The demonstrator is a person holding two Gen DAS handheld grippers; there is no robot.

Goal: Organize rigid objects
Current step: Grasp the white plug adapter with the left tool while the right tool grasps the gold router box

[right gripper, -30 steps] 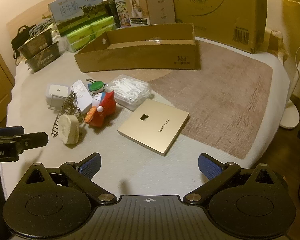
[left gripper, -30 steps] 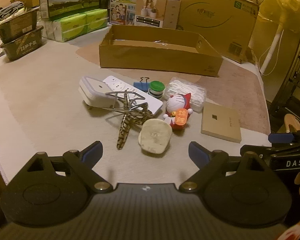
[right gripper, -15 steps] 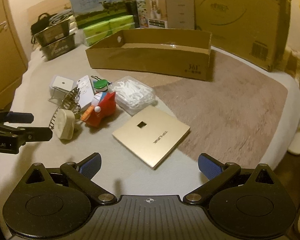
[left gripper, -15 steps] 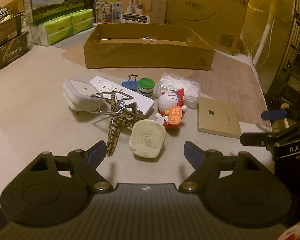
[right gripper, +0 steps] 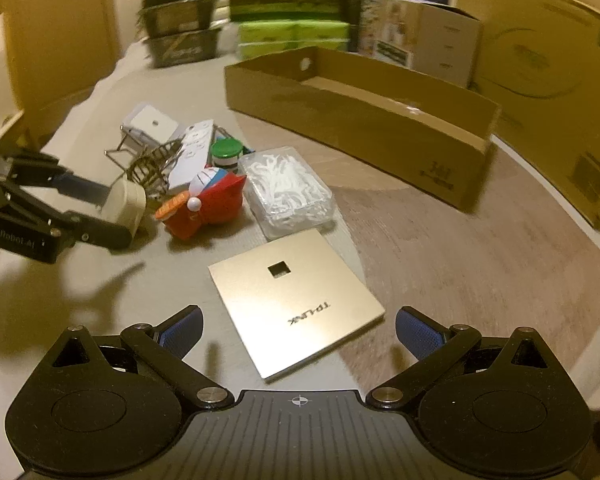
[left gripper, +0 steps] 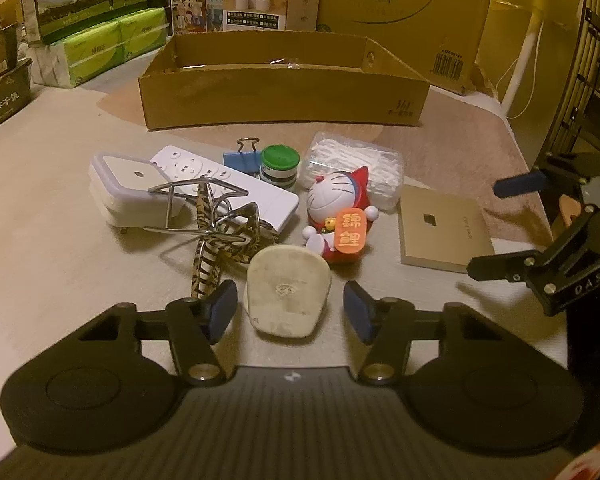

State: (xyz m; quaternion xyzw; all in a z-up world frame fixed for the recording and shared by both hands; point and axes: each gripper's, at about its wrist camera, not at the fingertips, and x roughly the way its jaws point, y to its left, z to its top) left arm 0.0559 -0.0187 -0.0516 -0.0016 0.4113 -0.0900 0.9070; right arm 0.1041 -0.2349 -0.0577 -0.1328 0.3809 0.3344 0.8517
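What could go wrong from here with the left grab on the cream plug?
1. The left gripper has been closing around the cream plug, but the pads look not yet on it; its rounded body may squirt out.
2. The wire rack lies right beside the plug and may snag.
3. The right gripper hangs open over the gold box.

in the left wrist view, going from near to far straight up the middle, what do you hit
cream adapter between the left gripper's jaws → cat figurine → green-lidded jar → open cardboard box

1 cardboard tray [left gripper: 284, 96], 1 cat figurine [left gripper: 336, 204], 2 grippers [left gripper: 286, 310].
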